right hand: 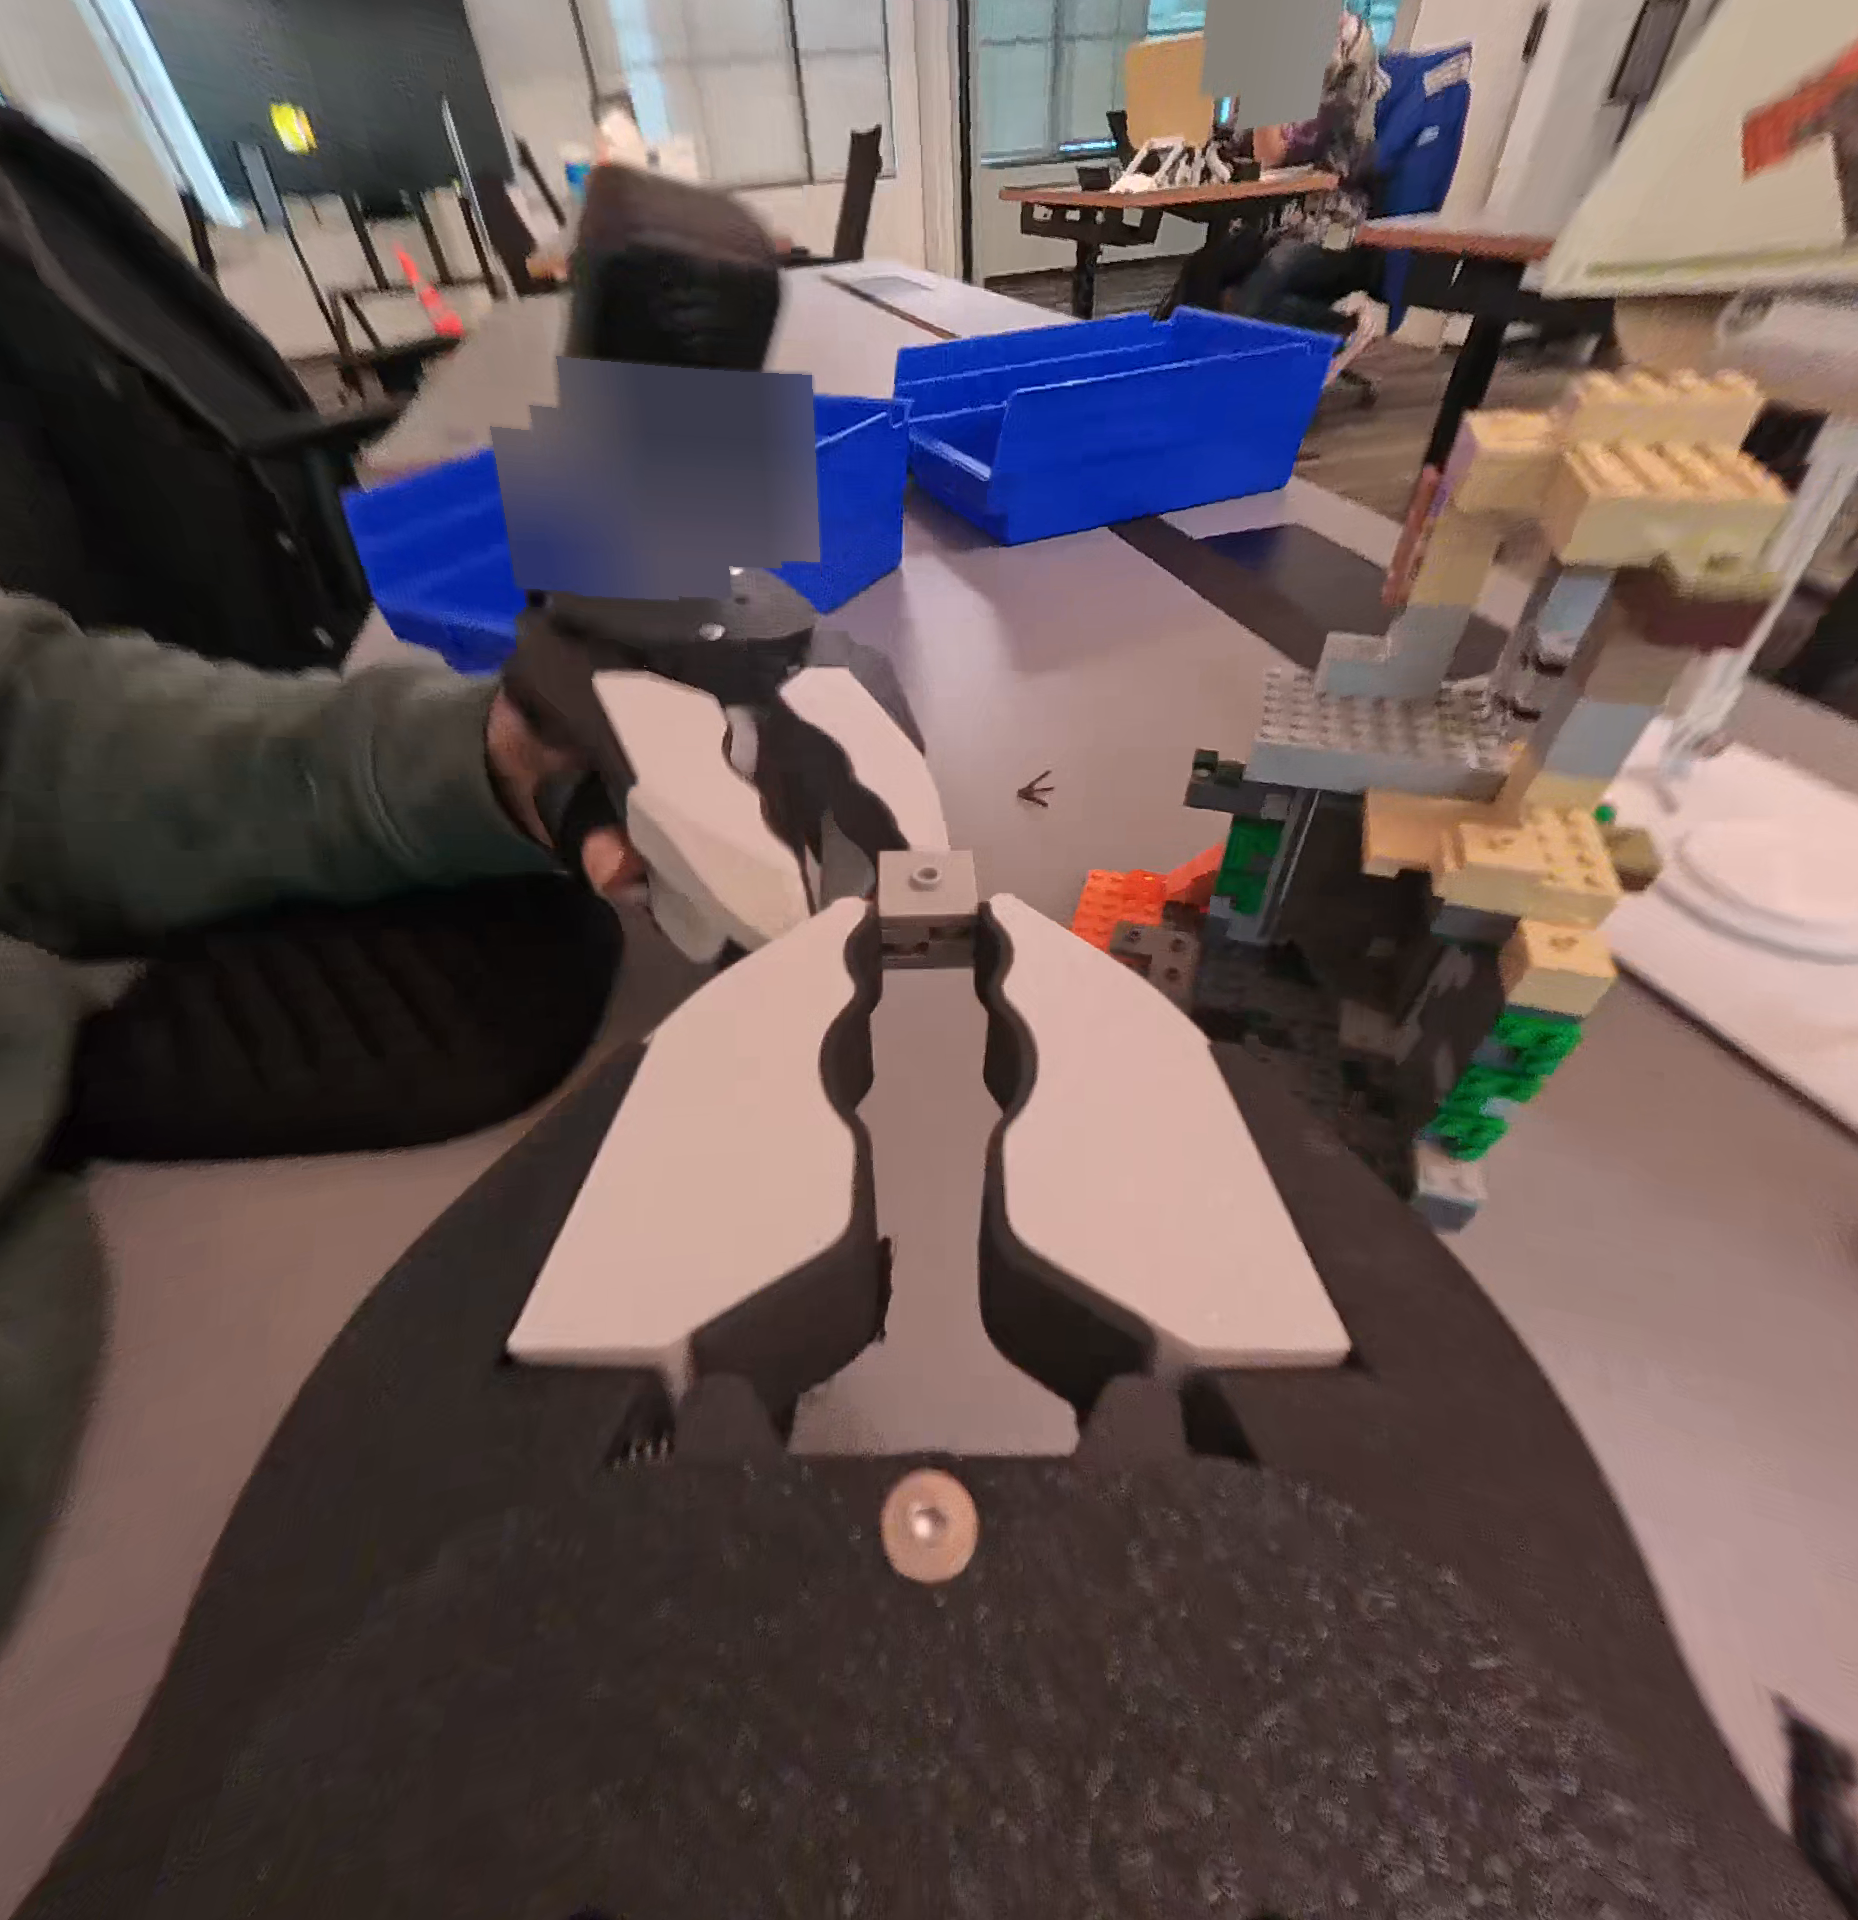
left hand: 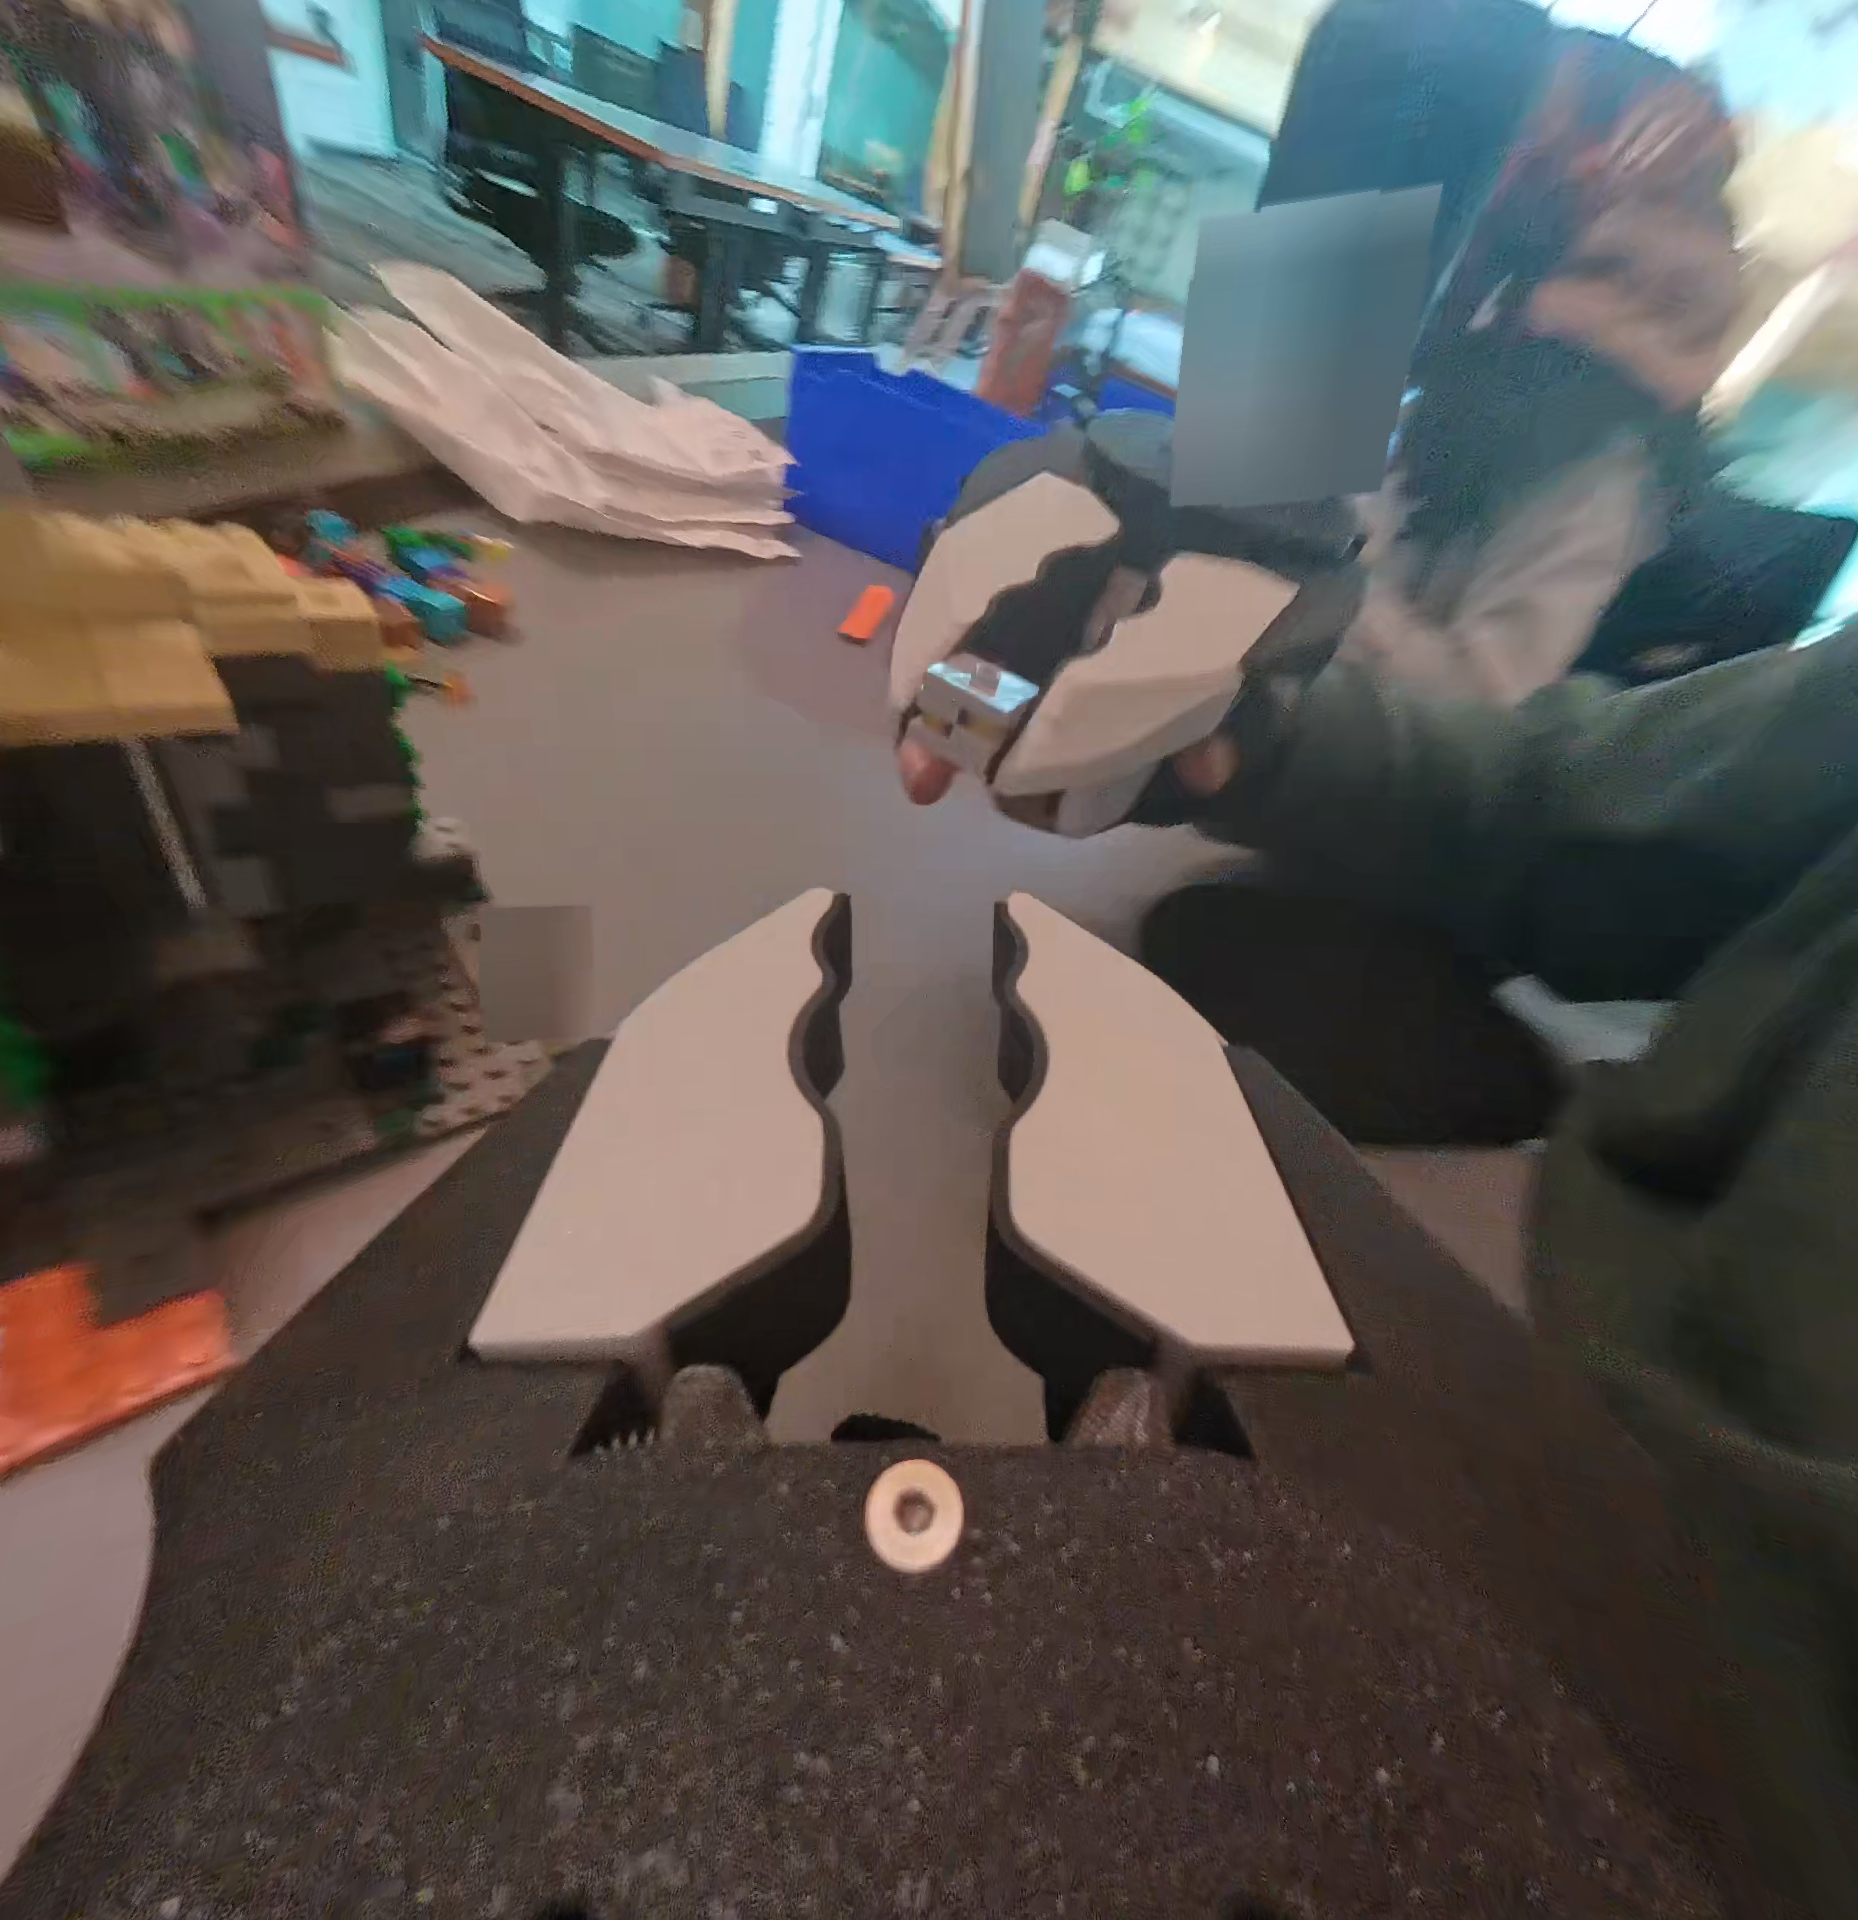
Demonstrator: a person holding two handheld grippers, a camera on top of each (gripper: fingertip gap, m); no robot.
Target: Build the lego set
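**Right claw holds a grey brick, left claw empty**

My right claw (right hand: 927,920) is closed down on a small grey brick (right hand: 926,896), pinched at the very tips of its two pale fingers (right hand: 1101,1132). The brick sits upright with one stud on its top face, and it is held in the air above the grey surface (right hand: 1008,665). From my left wrist camera I see the same claw (left hand: 982,727) farther off and facing me, with the grey brick (left hand: 975,698) between its tips; that view is blurred, so I cannot make out finer detail.

My left claw (left hand: 923,914) stands partly open, a clear gap between its tips, and nothing is in it. It hovers over bare surface (left hand: 696,727). In the right wrist view the left claw (right hand: 800,821) hangs just behind and to the left of the held brick, gripped by a hand (right hand: 561,800) in a dark green sleeve (right hand: 229,790).

The half-built lego model (right hand: 1465,790) stands on the surface to the right of my right claw: tan blocks on top, a grey studded plate in the middle, dark and green bricks lower down, an orange piece at its foot. In the left wrist view the model (left hand: 187,831) is at the left edge, near the left claw. Loose coloured bricks (left hand: 416,587) lie beyond it, with white paper bags (left hand: 551,416) behind. Blue bins (right hand: 1101,426) stand farther back on the surface.
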